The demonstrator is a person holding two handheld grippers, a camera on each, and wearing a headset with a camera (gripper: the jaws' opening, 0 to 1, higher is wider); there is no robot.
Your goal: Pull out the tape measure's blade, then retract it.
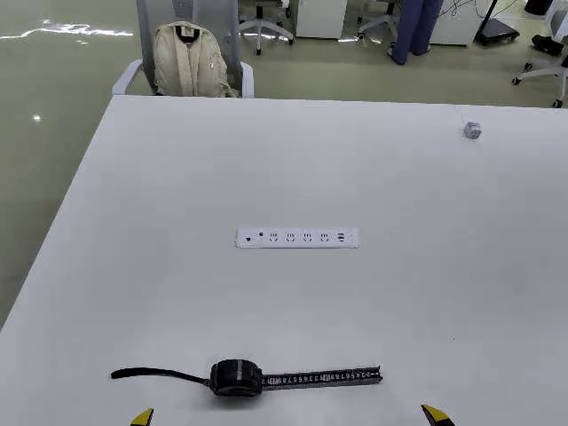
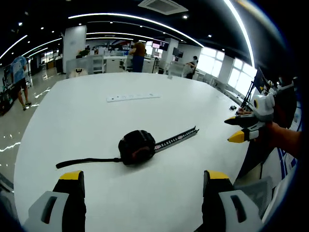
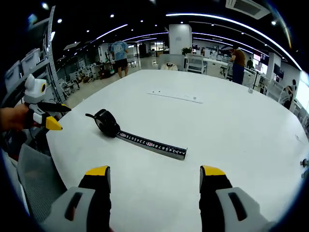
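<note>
Left gripper (image 2: 144, 178) released, jaws wide apart, nothing between them; it hangs at the near edge of the bench (image 1: 177, 222), apart from everything on it. Right gripper (image 3: 155, 171) likewise released and empty, jaws spread, clear of the work. Each shows in the other's gripper view, held off to the side of the bench and touching nothing. Tape measure (image 1: 235, 378) lies on the bench close to the near edge, at about 12 o'clock from the left gripper in its own view and about 11 o'clock from the right gripper in its view. Blade (image 1: 324, 377) is out of the case, flat on the bench, running toward 3 o'clock in the head view; its far end is free. Strap (image 1: 155, 374) trails from the case toward 9 o'clock. Power strip (image 1: 297, 238) sits well apart, at 12 o'clock from the tape measure, mid-bench. Judgement: the pulling-out half looks done, since the blade lies extended with no gripper on it; whether a lock holds it out cannot be told. Left to do: the retraction, which will likely need a gripper on the case so the blade can run back in. Neither gripper is on it yet.
</note>
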